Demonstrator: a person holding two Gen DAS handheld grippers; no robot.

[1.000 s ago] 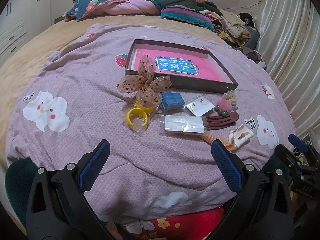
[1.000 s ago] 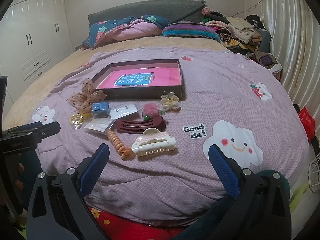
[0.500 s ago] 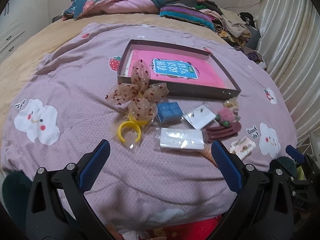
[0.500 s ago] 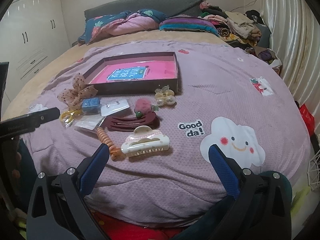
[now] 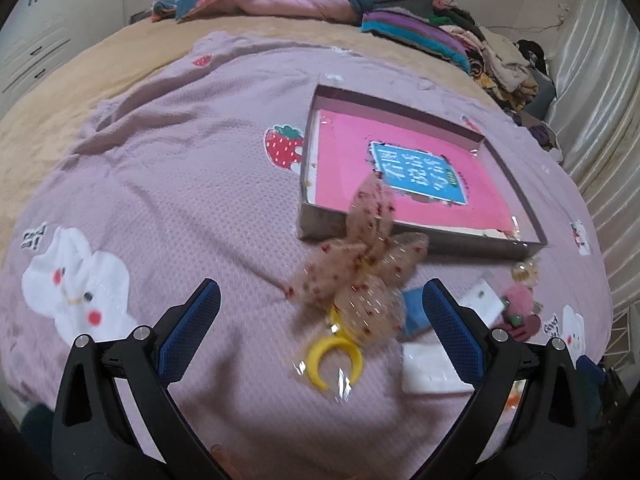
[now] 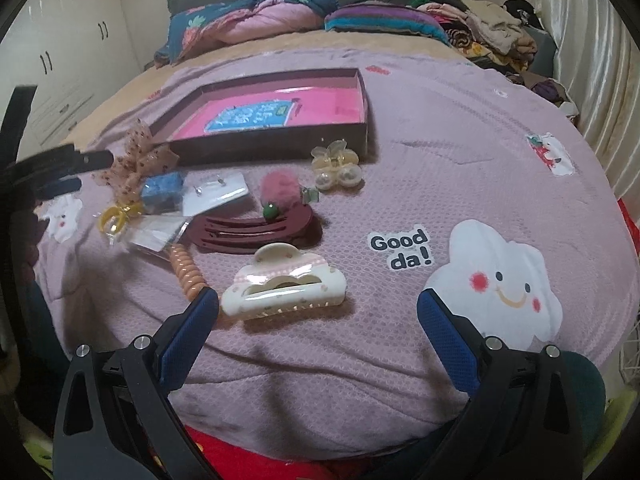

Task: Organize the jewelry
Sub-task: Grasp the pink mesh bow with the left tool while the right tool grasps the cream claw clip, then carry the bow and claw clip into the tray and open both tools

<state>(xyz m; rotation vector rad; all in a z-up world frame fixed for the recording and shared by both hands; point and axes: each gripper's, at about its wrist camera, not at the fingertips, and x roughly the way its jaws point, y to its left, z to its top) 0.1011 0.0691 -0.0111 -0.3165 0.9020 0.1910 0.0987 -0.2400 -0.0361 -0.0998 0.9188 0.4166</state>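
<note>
A shallow brown box with a pink floor lies on the purple bedspread. In front of it lie a beige dotted bow, a yellow ring in a bag, a blue block, earring cards, a dark red hair clip, a white claw clip, a pink pompom, a clear flower clip and an orange spiral tie. My left gripper is open, just short of the bow. My right gripper is open, just short of the white claw clip.
Pillows and folded clothes are piled at the head of the bed. A curtain hangs on the right. White wardrobes stand on the left. The left gripper shows at the left edge of the right wrist view.
My left gripper has moved forward and to the left, close to the bow and ring. My right gripper has moved forward toward the white claw clip. Both stay open.
</note>
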